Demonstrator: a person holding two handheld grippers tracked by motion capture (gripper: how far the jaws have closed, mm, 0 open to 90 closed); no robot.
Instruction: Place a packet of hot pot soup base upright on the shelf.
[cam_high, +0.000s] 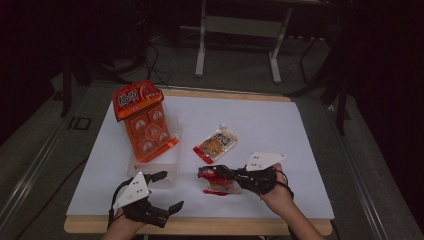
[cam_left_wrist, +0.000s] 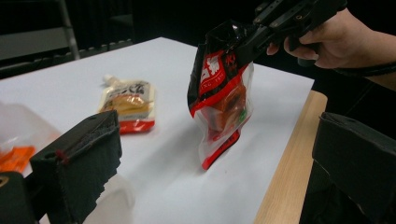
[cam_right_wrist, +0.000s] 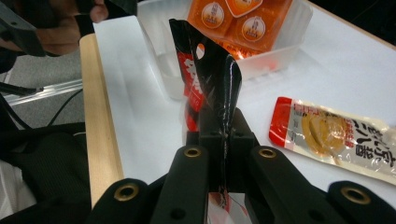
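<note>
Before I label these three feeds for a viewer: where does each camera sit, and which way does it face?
High view: above the near table edge, looking forward and down; forearms, left gripper, right gripper.
Left gripper view: rides that gripper, across the white sheet toward the red pouch; open jaws.
Right gripper view: faces the clear tray; jaws clamp the pouch.
All share the yellow sachet.

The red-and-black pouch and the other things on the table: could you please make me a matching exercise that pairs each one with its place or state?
Things:
1. red-and-black pouch
2. yellow sauce pouch
3. orange package
4. left tongs

Places or states:
A. standing in the clear tub
B. open, holding nothing
C. lying flat on the white table
D. pinched at its top by the right tongs

Pairs: 1-D, 2-C, 3-A, 4-B
</note>
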